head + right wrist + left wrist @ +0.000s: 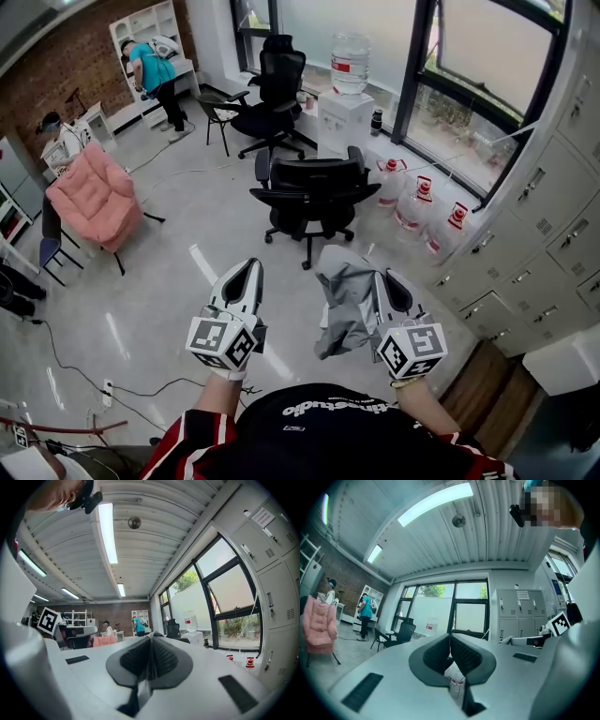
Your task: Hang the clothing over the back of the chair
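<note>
two grippers, one per hand, both raised over the floor (169,309) in the head view

my left gripper (251,266) (450,637): jaws pressed together at the tips, nothing pinched; a slit lower down between the pads only shows a water jug behind

my right gripper (382,276) (151,637): jaws pinching the grey clothing (339,302) (143,692); a thin strip of cloth sits between the pads and the rest hangs crumpled on the gripper's left side, off the floor, not touching the chair

the chair (314,187) for the task: black swivel office chair, just beyond the clothing, mid floor, backrest top bare; nothing stands between my grippers and it

around it:
- second black swivel chair (278,89), further back near the floor's window edge, so 2 black swivel chairs
- 1 small black legged chair (217,114) left of that one
- 1 pink armchair (89,192) toward the floor's left edge
- 1 white water dispenser (343,120) at the window edge with 1 bottle (350,62) on top
- 3 water jugs (413,202) in a row on the floor along the window edge, right of the task chair, close to its base
- grey lockers (553,220) along the floor's right edge
- 1 white shelf unit (148,26) at the far left corner by the brick wall
- 2 people at that far corner: one in a teal top (150,73), one in white (58,137) behind the pink armchair
- 1 black cable (80,370) trailing over the floor's near left part
</note>
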Motion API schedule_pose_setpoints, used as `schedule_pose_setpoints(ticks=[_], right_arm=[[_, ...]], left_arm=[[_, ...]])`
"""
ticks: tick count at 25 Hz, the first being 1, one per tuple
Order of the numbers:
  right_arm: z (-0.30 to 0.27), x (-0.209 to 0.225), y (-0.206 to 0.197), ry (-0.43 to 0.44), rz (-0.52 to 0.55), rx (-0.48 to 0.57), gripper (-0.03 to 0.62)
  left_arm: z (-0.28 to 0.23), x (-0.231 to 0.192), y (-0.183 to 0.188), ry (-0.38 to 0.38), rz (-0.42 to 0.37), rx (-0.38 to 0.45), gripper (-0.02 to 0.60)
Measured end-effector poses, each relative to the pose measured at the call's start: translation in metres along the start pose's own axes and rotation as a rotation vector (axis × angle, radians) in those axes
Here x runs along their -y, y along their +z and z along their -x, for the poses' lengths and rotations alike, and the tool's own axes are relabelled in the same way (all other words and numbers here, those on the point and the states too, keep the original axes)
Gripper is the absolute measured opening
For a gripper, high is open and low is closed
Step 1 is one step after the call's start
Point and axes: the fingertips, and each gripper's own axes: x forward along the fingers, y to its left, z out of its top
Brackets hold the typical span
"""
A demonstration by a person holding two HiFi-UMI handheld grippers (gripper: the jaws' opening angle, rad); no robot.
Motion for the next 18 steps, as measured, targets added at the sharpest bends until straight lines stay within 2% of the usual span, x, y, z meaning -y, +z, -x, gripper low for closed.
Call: schedule_pose_setpoints(ticks=[11, 18], right_arm=[[-0.011, 0.026, 0.003, 0.035, 0.02, 0.003, 0.021], [-0.011, 0.044, -0.001, 0.08, 0.012, -0.003, 0.021]], left_arm=[[-0.03, 0.021, -0.009, 0.0, -0.008, 0.001, 0.026], [-0.032, 0.037, -0.022, 0.046, -0.007, 0.001, 0.026]])
